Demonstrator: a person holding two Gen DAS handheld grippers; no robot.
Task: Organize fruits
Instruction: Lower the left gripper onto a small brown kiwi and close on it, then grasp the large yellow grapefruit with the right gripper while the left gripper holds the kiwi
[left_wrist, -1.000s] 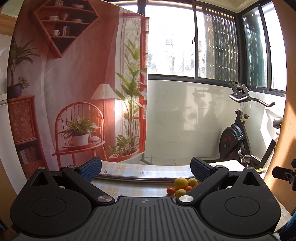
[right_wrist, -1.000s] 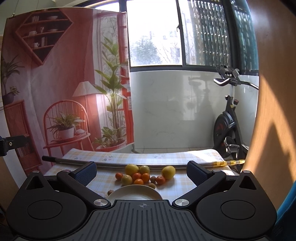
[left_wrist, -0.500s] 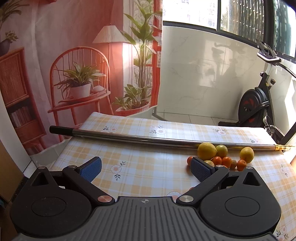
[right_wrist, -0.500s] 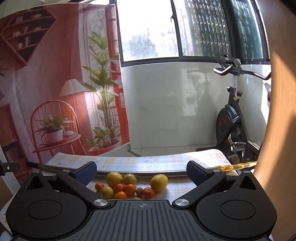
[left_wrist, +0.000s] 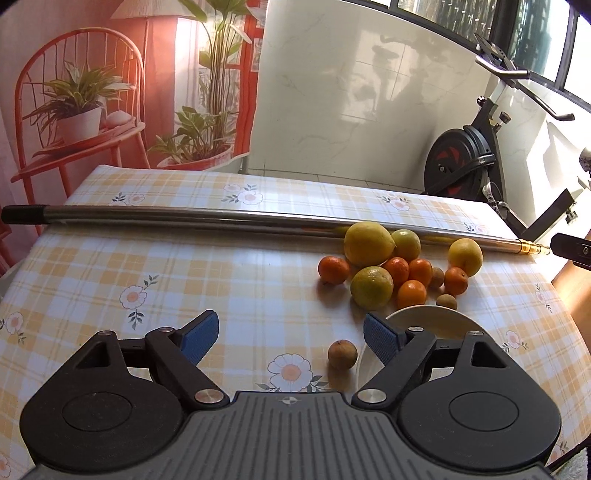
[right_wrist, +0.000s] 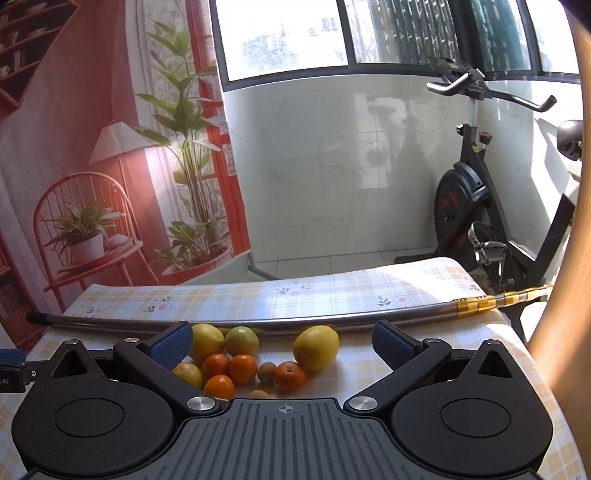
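Fruits (left_wrist: 397, 271) clustered on table (left_wrist: 221, 266), beside plate (left_wrist: 439, 319)

A printed backdrop (right_wrist: 92, 155) hung at the left, red-toned, picturing a chair with a potted plant, a lamp, tall leafy plants and shelves. Beside it ran a white marbled wall (right_wrist: 351, 166), glossy, carrying shadows and patches of sunlight. Above the wall, windows (right_wrist: 288, 37) let in bright daylight; those to the right were barred with a grille. An exercise bike (right_wrist: 476, 206) stood in the right corner on a pale tiled floor (right_wrist: 332, 260). In front stood a table (left_wrist: 207, 266) under a yellow checked cloth with flowers, sunlit along its far edge.
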